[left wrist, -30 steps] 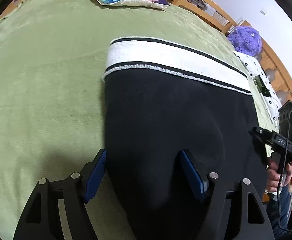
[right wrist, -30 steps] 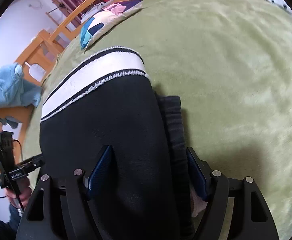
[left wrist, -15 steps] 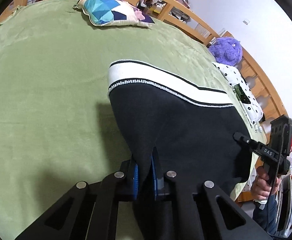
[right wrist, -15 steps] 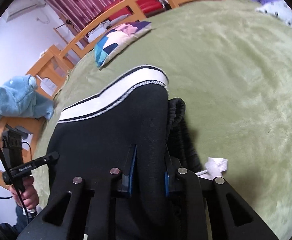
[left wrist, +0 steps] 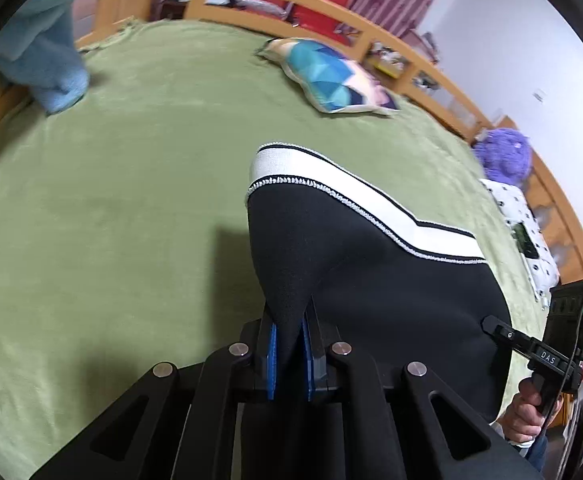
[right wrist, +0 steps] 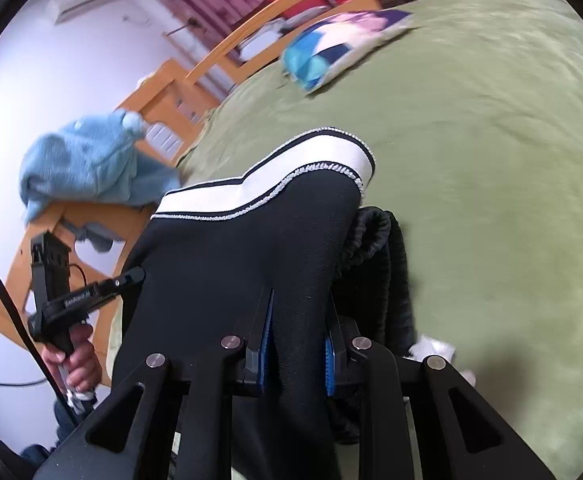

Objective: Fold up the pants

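Now both tongs, left and right, clamped on black pants, seemingly lifted higher than before

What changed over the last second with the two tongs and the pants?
Both tongs went from open to shut on the black pants: left tongs and right tongs each pinch a fold and have lifted it off the green blanket. The white-striped end stayed lying on the blanket.
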